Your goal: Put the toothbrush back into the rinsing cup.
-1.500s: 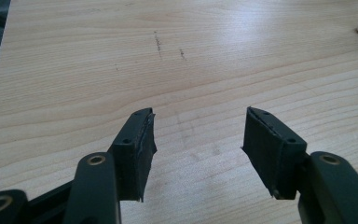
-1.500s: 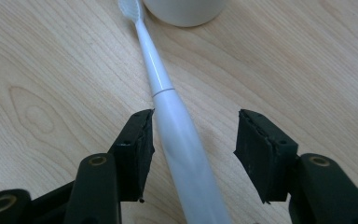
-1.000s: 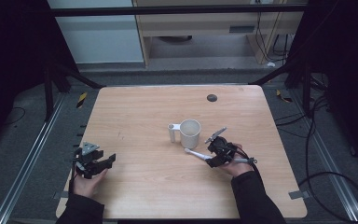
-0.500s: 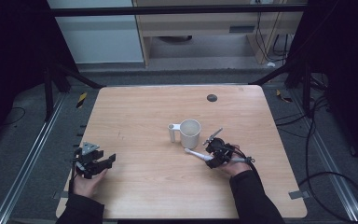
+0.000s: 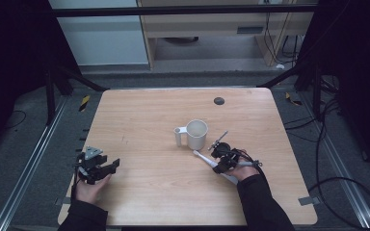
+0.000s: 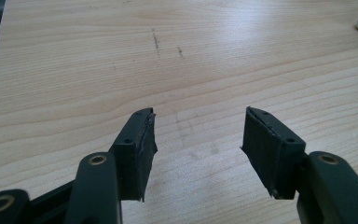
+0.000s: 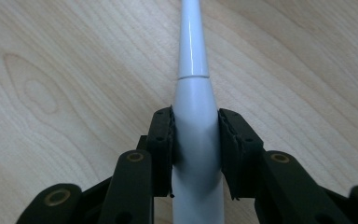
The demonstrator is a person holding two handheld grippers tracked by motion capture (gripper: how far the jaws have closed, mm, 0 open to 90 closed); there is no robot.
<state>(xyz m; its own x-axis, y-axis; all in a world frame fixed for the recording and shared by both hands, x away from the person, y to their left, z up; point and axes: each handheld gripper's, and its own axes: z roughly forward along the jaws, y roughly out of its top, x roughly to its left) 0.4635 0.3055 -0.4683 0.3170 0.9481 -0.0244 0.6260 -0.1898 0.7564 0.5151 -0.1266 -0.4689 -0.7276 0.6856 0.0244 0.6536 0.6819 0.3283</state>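
Desk [image 5: 144, 115]: wood, with white mug [image 5: 196, 134] near centre. Right gripper [image 5: 220, 159] just right of mug; its fingers [image 7: 162, 140] have just been closing and now pinch the white toothbrush-like handle [image 7: 196, 126] lying on the desk. Wider apart in the earlier frame, so grasp looks made; lift likely next. Left gripper [image 6: 198, 140] idle, fingers spread.

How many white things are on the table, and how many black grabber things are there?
White mug: 1
White electric toothbrush: 1, lying on the table with the right gripper closing its jaws on the handle
Black grippers: 2, the right gripper and the left gripper, which is open
Total: 4
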